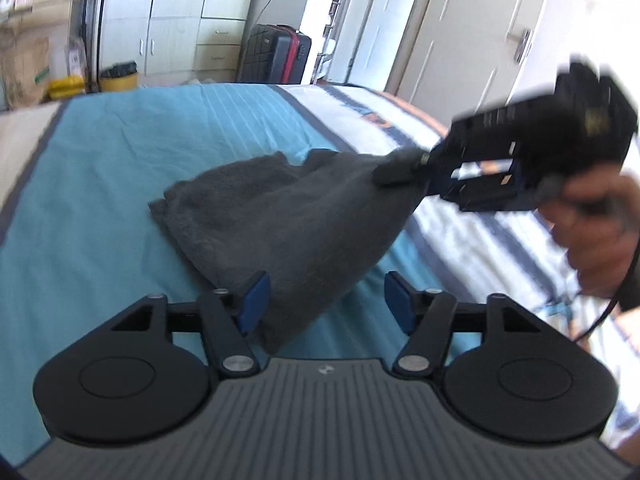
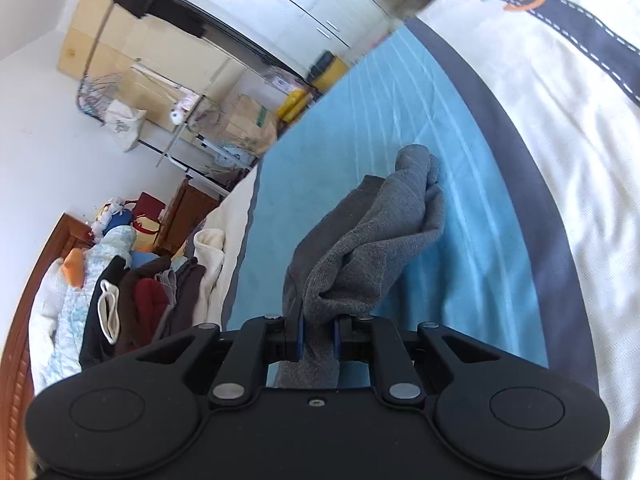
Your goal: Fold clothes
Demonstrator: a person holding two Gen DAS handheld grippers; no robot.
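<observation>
A dark grey cloth (image 1: 280,216) lies partly on the teal bedsheet (image 1: 100,184), one corner lifted to the right. My left gripper (image 1: 326,300) is open, its blue pads on either side of the cloth's near corner, with the left pad touching the cloth. My right gripper (image 1: 400,170) shows in the left wrist view, shut on the raised corner. In the right wrist view the right gripper (image 2: 318,338) is shut on the grey cloth (image 2: 368,240), which hangs bunched from it above the sheet (image 2: 460,280).
A white bedcover with dark bands (image 1: 460,216) covers the bed's right side. A pile of clothes (image 2: 136,296) sits at the headboard end. A suitcase (image 1: 276,54), a yellow bin (image 1: 118,76) and cupboards (image 1: 180,16) stand beyond the bed.
</observation>
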